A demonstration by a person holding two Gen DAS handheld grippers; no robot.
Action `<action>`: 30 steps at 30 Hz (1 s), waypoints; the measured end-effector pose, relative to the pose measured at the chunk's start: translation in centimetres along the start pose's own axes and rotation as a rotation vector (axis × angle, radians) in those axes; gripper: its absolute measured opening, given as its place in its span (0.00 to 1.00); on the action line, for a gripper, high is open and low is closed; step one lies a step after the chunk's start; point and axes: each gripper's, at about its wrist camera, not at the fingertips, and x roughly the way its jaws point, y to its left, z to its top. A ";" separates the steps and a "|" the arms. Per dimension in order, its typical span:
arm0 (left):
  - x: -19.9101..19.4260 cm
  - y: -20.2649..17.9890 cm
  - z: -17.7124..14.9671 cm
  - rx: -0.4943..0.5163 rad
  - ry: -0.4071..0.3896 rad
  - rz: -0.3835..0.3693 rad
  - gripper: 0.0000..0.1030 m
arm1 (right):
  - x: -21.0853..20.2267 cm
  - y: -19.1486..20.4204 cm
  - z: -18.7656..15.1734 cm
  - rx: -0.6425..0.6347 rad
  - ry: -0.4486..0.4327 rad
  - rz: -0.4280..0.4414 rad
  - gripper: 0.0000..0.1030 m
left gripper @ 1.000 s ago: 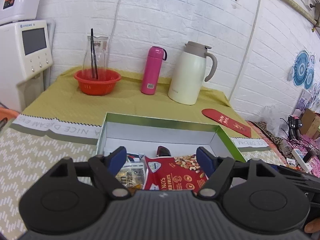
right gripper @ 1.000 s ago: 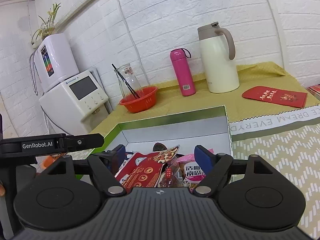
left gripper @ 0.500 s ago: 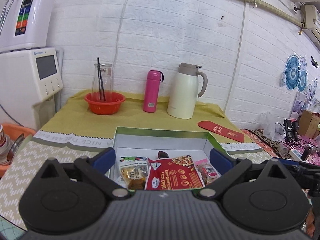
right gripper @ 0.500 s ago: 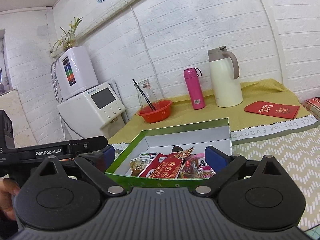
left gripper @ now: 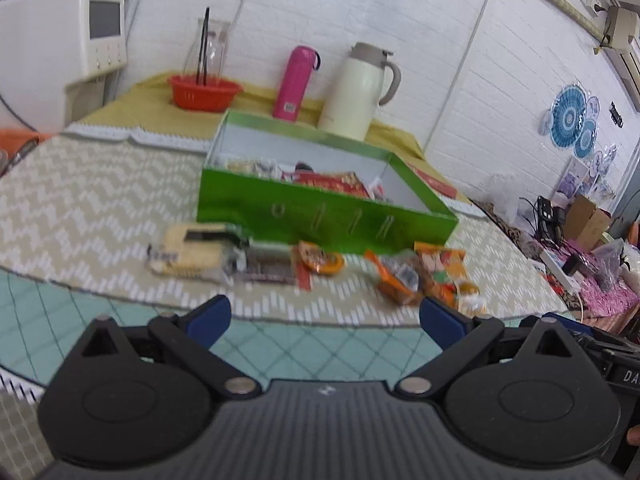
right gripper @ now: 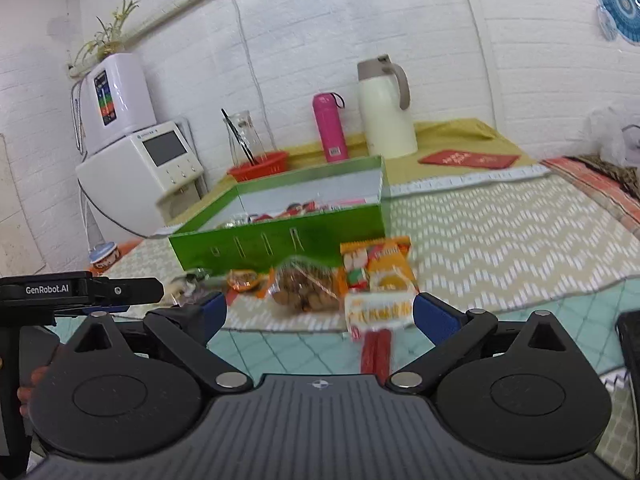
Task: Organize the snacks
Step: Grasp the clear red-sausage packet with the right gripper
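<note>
A counter (left gripper: 80,200) draped in a zigzag cloth, with teal diamond-patterned cloth at its near edge, stands against a white brick wall. A green box (left gripper: 320,212) sits mid-counter with snack packets inside; more snacks (left gripper: 256,260) lie in a loose row on the cloth just at its 6 o'clock side, among them a pale wrapped pack (left gripper: 188,250), a clear bag of nuts (right gripper: 306,290) and an orange packet (right gripper: 390,266). Beyond the box, toward 12 o'clock, stand a red basket (left gripper: 204,90) with a glass jar, a pink bottle (left gripper: 294,80) and a cream jug (left gripper: 358,92); a white appliance (left gripper: 80,28) is at 10 o'clock. A second ago both cameras looked down into the box from right over it; now they have drawn back and lower, so the box's green front and the loose snacks show. The left hand-held gripper (left gripper: 324,316), then narrower, is spread wide and empty above the teal cloth. The right hand-held gripper (right gripper: 320,316) is likewise spread, touching nothing, a yellow pack (right gripper: 378,312) lying beyond its gap.
</note>
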 end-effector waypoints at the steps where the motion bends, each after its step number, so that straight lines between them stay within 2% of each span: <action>1: 0.2 0.0 -0.7 0.002 0.018 -0.006 0.97 | -0.1 0.0 -0.7 0.003 0.016 -0.015 1.00; 4: 0.5 -0.3 -2.2 0.024 0.060 -0.024 0.97 | 0.4 0.0 -2.1 -0.021 0.064 -0.069 1.00; 8: 0.8 -1.0 -2.6 0.051 0.085 -0.047 0.97 | 1.4 0.0 -3.1 -0.040 0.113 -0.146 1.00; 15: 2.7 -3.6 -1.7 0.114 0.117 -0.165 0.97 | 1.4 0.6 -3.6 -0.089 0.130 -0.188 1.00; 21: 6.9 -7.5 -0.6 0.205 0.160 -0.257 0.96 | 0.0 1.4 -4.1 -0.145 0.132 -0.224 1.00; 24: 8.9 -9.0 0.1 0.232 0.186 -0.283 0.81 | 0.0 1.4 -4.8 -0.143 0.129 -0.222 1.00; 25: 9.5 -9.3 0.3 0.236 0.194 -0.284 0.70 | -0.1 1.6 -5.0 -0.167 0.124 -0.241 0.94; 26: 10.2 -9.7 0.5 0.237 0.206 -0.278 0.66 | -0.2 1.6 -5.0 -0.176 0.124 -0.241 0.92; 28: 11.3 -10.0 0.7 0.233 0.229 -0.276 0.64 | -0.6 1.2 -4.9 -0.176 0.125 -0.217 0.88; 30: 12.2 -10.3 1.0 0.224 0.248 -0.280 0.56 | -1.0 0.9 -5.0 -0.191 0.119 -0.194 0.84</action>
